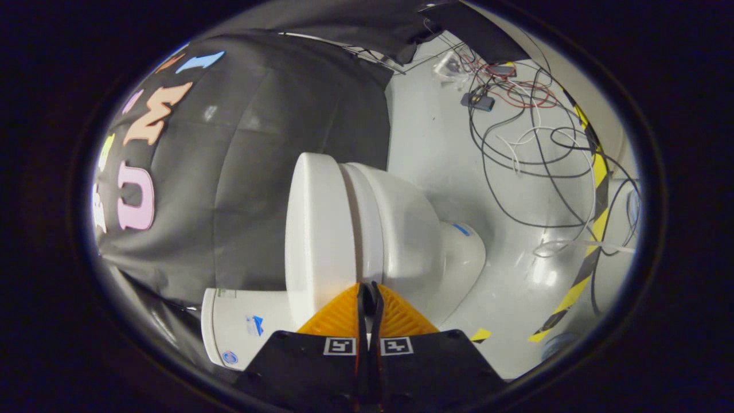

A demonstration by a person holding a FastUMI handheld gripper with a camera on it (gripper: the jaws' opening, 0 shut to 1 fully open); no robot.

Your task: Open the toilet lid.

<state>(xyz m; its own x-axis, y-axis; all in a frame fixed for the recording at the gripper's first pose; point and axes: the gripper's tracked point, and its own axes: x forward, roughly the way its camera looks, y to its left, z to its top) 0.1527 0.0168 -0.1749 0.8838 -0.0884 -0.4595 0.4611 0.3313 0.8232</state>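
The view is rolled sideways. A white toilet stands on a pale floor, with its lid [315,229] lying flat against the seat and bowl [410,229]. The cistern [241,330] is behind the lid, beside my fingers. My gripper [367,287] is shut, its fingertips pressed together with nothing visible between them. The tips sit right at the seam where the lid's rim meets the bowl, near the hinge end. Whether they touch the rim I cannot tell.
Black cloth [258,143] hangs as a wall behind the toilet. Loose black, white and red cables [516,132] and a small device [479,101] lie on the floor [436,149] beyond the bowl. A yellow-and-black tape line [596,212] runs along the floor.
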